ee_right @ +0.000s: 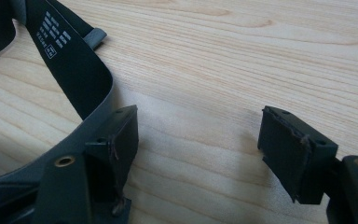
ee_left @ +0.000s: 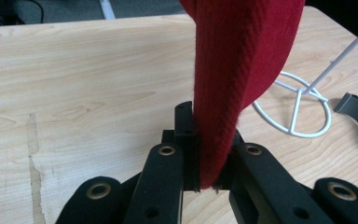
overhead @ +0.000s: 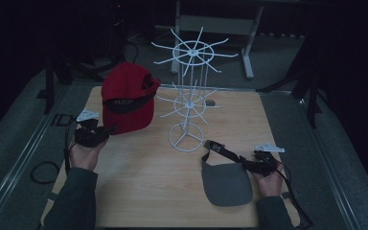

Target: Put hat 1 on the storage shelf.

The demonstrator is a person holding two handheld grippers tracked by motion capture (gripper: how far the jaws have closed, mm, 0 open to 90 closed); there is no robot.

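Cap: red cap (overhead: 127,96), upper left of the high view, light soft fabric, stiffer brim.
Left gripper (ee_left: 208,173): clamped on the brim edge.
Right gripper (ee_right: 198,149): jaws wide apart, holding nothing, beside the grey visor (overhead: 226,181).
Hold: visor's stiff peak, not its floppy strap.

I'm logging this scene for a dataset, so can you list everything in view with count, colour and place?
Cap: one, red, lifted over the table's far left, brim clamped in the left gripper.
Visor: one, grey with black strap, flat at near right.
Display rack: one, white wire, table centre.
Table: one, light wood.
Left gripper: black, shut on the cap.
Right gripper: black, open beside the visor's strap.
Hands: two, holding the grippers.
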